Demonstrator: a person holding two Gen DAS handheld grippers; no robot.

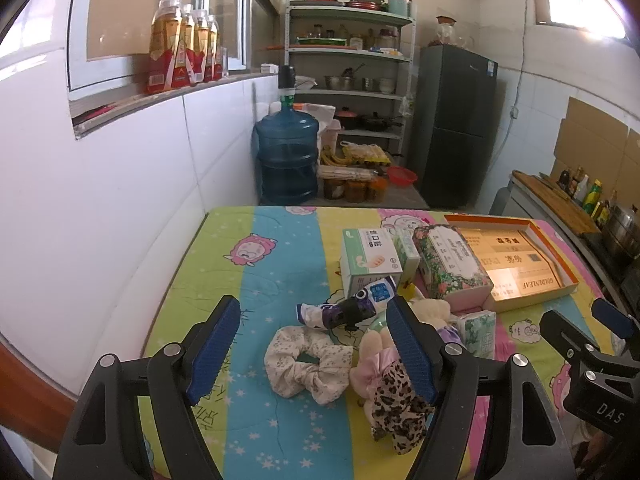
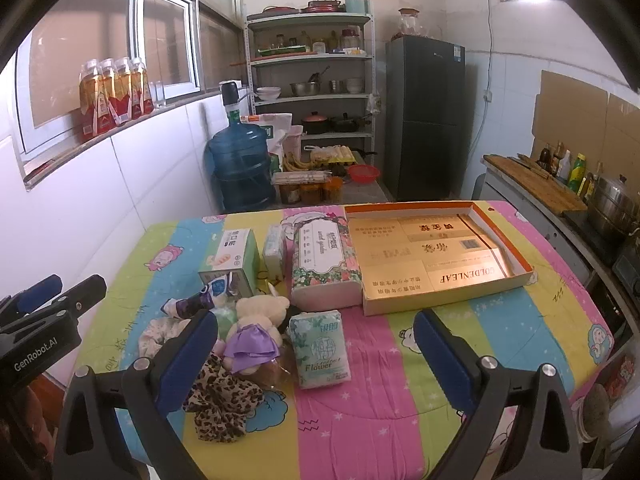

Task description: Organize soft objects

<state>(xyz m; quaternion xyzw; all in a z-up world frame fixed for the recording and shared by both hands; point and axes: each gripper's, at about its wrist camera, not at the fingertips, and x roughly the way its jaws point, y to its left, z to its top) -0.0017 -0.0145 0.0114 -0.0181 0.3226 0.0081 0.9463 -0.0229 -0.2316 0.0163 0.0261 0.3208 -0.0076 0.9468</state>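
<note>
- The left gripper (image 1: 312,348) hovered low over the near left part of the tabletop (image 1: 276,268), which was covered by a striped cartoon-print cloth; its blue-padded fingers (image 1: 214,350) were spread wide and held nothing.
- Between those fingers lay a cream floral fabric scrunchie (image 1: 306,364), flat on the cloth and clear of both pads.
- Just to its right sat a leopard-print fabric bow with a pink ribbon (image 1: 390,396), partly hidden behind the right finger of the left gripper.
- Behind the scrunchie, toward the middle of the tabletop, lay a crumpled white and purple soft packet (image 1: 340,312), leaning against a white and green cardboard box (image 1: 370,260).
- The right gripper (image 2: 316,352) hung over the near middle of the tabletop, its fingers (image 2: 440,350) likewise released and empty.
- Between them stood a pale green pocket tissue pack printed "Flower" (image 2: 320,350), lying flat on a pink stripe.
- Just left of the pack sat a small beige plush bear in a purple dress (image 2: 258,328), touching the leopard bow in front of it.
- Behind the bear and pack rested a floral-wrapped soft tissue brick (image 2: 324,266), beside a small pale green tissue packet (image 2: 275,250).
- At the far right corner of the tabletop lay an open shallow gold cardboard box lid with an orange rim (image 2: 436,256), touching the floral brick's right side.
</note>
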